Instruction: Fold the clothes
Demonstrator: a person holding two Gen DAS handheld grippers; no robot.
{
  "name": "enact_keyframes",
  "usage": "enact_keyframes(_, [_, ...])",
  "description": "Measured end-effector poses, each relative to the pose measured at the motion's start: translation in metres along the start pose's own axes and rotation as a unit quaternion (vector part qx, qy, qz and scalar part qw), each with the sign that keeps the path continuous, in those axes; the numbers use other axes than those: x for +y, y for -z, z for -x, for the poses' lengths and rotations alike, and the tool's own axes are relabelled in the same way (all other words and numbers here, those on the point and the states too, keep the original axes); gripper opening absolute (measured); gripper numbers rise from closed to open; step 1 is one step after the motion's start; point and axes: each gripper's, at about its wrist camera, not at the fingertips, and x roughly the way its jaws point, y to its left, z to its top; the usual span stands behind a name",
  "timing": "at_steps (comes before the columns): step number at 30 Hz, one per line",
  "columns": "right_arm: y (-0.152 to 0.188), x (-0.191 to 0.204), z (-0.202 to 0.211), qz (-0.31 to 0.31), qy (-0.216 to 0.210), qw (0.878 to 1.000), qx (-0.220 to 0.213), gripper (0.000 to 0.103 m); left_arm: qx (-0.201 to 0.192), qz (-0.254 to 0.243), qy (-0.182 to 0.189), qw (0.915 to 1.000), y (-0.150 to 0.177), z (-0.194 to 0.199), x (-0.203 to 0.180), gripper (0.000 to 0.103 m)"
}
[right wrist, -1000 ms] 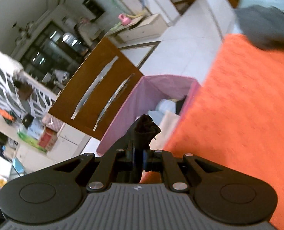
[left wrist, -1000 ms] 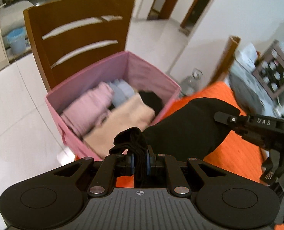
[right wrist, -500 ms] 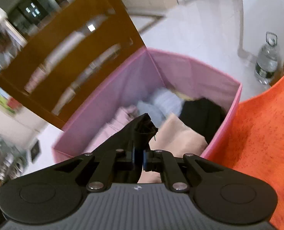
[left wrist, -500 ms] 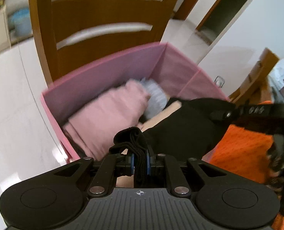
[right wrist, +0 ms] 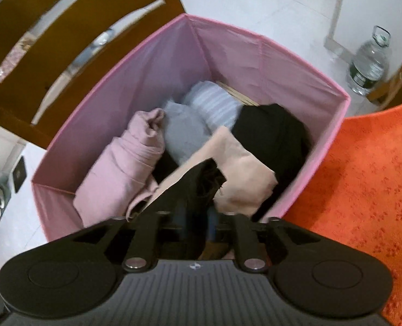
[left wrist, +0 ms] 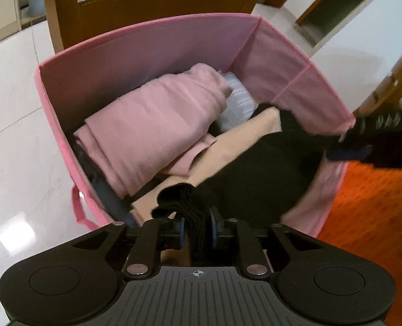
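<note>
A folded black garment [left wrist: 258, 179] hangs between both grippers over the pink fabric bin [left wrist: 152, 46]. My left gripper [left wrist: 197, 226] is shut on one bunched edge of it. The right gripper [right wrist: 195, 217] is shut on the opposite edge [right wrist: 201, 184] and shows in the left wrist view [left wrist: 374, 133] at the bin's right rim. Inside the bin [right wrist: 255, 54] lie a folded pink garment [left wrist: 152, 125], a beige one [right wrist: 241, 174], a grey one [right wrist: 184, 130], a striped pale one [right wrist: 214, 103] and another black one [right wrist: 271, 127].
A wooden chair [left wrist: 152, 5] stands behind the bin [right wrist: 51, 40]. Orange cloth [right wrist: 369, 179] covers the table to the right. A clear water jug [right wrist: 369, 62] stands on the white tiled floor [left wrist: 13, 141] past the bin.
Both grippers carried the black garment left off the orange table, and it now hangs low over the bin's contents. The bin fills both views.
</note>
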Motion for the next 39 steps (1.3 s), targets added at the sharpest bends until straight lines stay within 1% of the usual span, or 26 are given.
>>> enact_keyframes(1, [0.0,0.0,0.001,-0.001,0.006,1.0,-0.004,0.041,0.005,-0.007,0.006,0.9999,0.001,0.001,-0.002,0.032])
enact_keyframes(2, [0.001,0.0,0.002,-0.001,0.01,1.0,-0.008,0.042,0.009,-0.014,0.011,0.9998,0.002,0.002,-0.003,0.035])
enact_keyframes(4, [0.002,0.0,0.006,0.0,0.016,1.0,-0.016,0.043,0.022,-0.013,0.017,0.9995,0.004,0.008,-0.003,0.041])
enact_keyframes(8, [0.006,0.001,0.021,0.006,0.021,0.999,-0.039,0.043,0.024,-0.026,0.02,0.9992,0.007,0.019,-0.003,0.041])
enact_keyframes(11, [0.008,0.0,0.04,0.009,0.019,0.998,-0.059,0.045,0.019,-0.048,0.02,0.9985,0.007,0.026,-0.004,0.04])
enact_keyframes(13, [0.009,-0.002,0.057,0.005,0.013,0.997,-0.075,0.047,0.013,-0.066,0.024,0.9975,0.006,0.028,-0.006,0.031])
enact_keyframes(14, [0.011,-0.004,0.065,0.003,0.011,0.997,-0.082,0.047,0.018,-0.072,0.025,0.9969,0.005,0.025,-0.007,0.024])
enact_keyframes(22, [0.037,-0.014,0.133,-0.016,0.007,0.991,-0.135,0.048,0.061,-0.122,0.027,0.9903,0.0,0.002,-0.018,0.022])
enact_keyframes(25, [0.052,-0.017,0.157,-0.021,0.009,0.988,-0.152,0.05,0.047,-0.137,0.046,0.9883,-0.003,0.012,-0.027,0.023])
enact_keyframes(26, [0.057,-0.018,0.165,-0.023,0.009,0.987,-0.157,0.051,0.041,-0.143,0.052,0.9876,-0.004,0.016,-0.03,0.025])
enact_keyframes(27, [0.063,-0.019,0.173,-0.025,0.007,0.986,-0.165,0.052,0.035,-0.15,0.053,0.9867,-0.005,0.023,-0.035,0.03])
enact_keyframes(29, [0.075,-0.021,0.189,-0.026,0.004,0.984,-0.177,0.056,0.025,-0.161,0.053,0.9852,-0.006,0.036,-0.045,0.042])
enact_keyframes(30, [0.082,-0.021,0.197,-0.026,0.002,0.983,-0.183,0.056,0.016,-0.165,0.053,0.9847,-0.007,0.046,-0.05,0.052])
enact_keyframes(31, [0.088,-0.022,0.205,-0.025,0.001,0.982,-0.189,0.058,0.007,-0.169,0.052,0.9842,-0.007,0.055,-0.055,0.058])
enact_keyframes(32, [0.095,-0.022,0.213,-0.024,0.001,0.98,-0.196,0.06,-0.003,-0.173,0.052,0.9835,-0.008,0.064,-0.061,0.061])
enact_keyframes(33, [0.102,-0.022,0.222,-0.023,0.0,0.979,-0.202,0.061,-0.016,-0.179,0.051,0.9823,-0.006,0.076,-0.067,0.069])
enact_keyframes(34, [0.11,-0.023,0.23,-0.021,-0.003,0.978,-0.208,0.065,-0.031,-0.186,0.05,0.9809,-0.005,0.089,-0.073,0.072])
enact_keyframes(36, [0.125,-0.025,0.247,-0.015,-0.008,0.975,-0.223,0.067,-0.061,-0.2,0.047,0.9768,-0.001,0.112,-0.084,0.076])
enact_keyframes(37, [0.132,-0.027,0.256,-0.011,-0.011,0.973,-0.231,0.069,-0.079,-0.212,0.04,0.9733,0.002,0.124,-0.092,0.08])
enact_keyframes(39, [0.149,-0.03,0.274,-0.001,-0.017,0.969,-0.248,0.074,-0.117,-0.231,0.032,0.9653,0.012,0.149,-0.106,0.086])
